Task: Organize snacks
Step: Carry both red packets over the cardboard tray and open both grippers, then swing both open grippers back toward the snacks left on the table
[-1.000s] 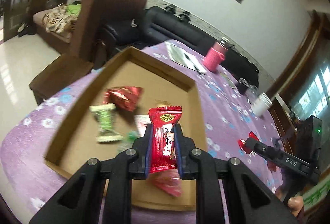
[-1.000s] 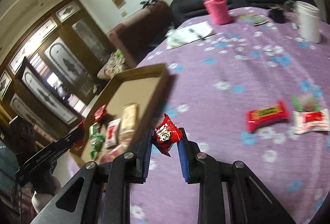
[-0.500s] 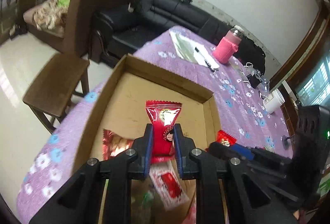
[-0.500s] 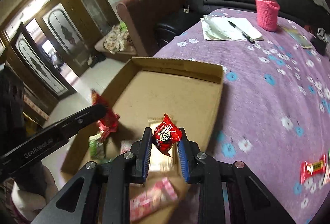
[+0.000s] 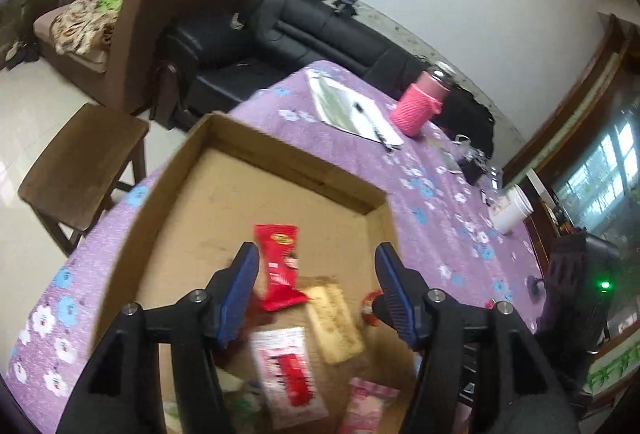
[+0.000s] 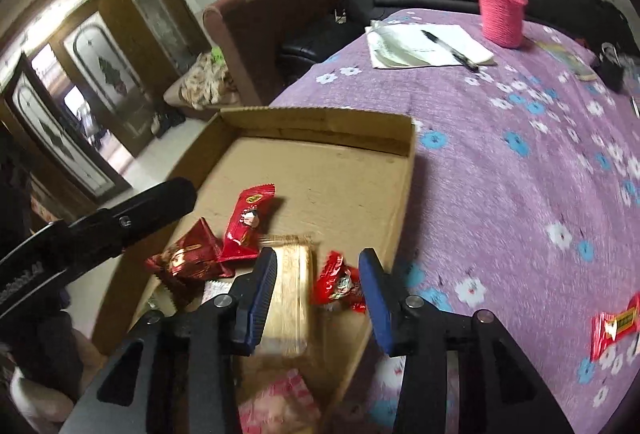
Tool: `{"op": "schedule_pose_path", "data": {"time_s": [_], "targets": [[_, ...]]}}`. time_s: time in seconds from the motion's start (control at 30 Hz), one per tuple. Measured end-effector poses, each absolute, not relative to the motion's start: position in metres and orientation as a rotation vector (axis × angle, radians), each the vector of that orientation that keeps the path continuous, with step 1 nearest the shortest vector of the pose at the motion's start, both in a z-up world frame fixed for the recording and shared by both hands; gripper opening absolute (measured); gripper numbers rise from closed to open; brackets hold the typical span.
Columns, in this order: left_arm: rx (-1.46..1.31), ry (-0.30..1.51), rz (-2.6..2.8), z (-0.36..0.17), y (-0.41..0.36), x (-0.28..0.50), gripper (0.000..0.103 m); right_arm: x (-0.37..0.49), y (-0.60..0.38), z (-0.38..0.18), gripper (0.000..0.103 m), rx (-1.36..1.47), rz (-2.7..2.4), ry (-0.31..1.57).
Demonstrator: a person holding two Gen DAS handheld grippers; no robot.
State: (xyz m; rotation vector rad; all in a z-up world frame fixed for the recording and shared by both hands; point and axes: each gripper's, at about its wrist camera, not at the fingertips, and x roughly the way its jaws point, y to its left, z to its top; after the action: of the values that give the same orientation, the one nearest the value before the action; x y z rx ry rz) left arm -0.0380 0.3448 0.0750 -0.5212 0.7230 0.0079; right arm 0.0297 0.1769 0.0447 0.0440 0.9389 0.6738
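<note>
From the left wrist, the left claw (image 5: 316, 268) stood spread wide and empty above the shallow cardboard tray (image 5: 192, 170), where a glossy red packet (image 5: 280, 266) lay flat by a tan wafer bar (image 5: 334, 318). From the right wrist, the right claw (image 6: 316, 284) gaped too, a crinkled red pouch (image 6: 338, 284) loose in the tray between its ribbed blue pads (image 6: 260, 290); another red packet (image 6: 614, 324) lay on the purple flowered worktop (image 6: 500, 194).

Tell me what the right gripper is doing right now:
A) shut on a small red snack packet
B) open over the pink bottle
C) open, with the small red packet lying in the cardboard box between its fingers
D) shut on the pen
C: the right gripper has its jaws spread, and the small red packet lies loose in the cardboard box, beside the tan wafer pack.
</note>
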Motion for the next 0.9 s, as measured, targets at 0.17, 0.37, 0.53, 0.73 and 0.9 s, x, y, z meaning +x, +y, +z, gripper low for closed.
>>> {"op": "schedule_pose_path", "data": {"time_s": [0.17,0.37,0.53,0.73,0.9], "targets": [[-0.415,0.712,-0.061,0.081,0.296,-0.031,0.068,0.01,0.136,0.065,0.047,0.102,0.657,0.863],[-0.14,0.816,-0.081,0.063,0.221,-0.009,0.068,-0.007,0.062,0.069,0.047,0.157,0.569,0.838],[-0.117,0.91,-0.109,0.05,0.196,-0.013,0.068,-0.015,-0.004,0.064,0.047,0.226,0.485,0.839],[-0.192,0.927,-0.113,0.047,0.197,-0.042,0.068,-0.033,-0.08,0.054,0.047,0.31,0.406,0.85],[-0.229,0.868,-0.119,0.055,0.198,-0.057,0.069,-0.053,-0.124,0.043,0.048,0.333,0.357,0.86]]}}
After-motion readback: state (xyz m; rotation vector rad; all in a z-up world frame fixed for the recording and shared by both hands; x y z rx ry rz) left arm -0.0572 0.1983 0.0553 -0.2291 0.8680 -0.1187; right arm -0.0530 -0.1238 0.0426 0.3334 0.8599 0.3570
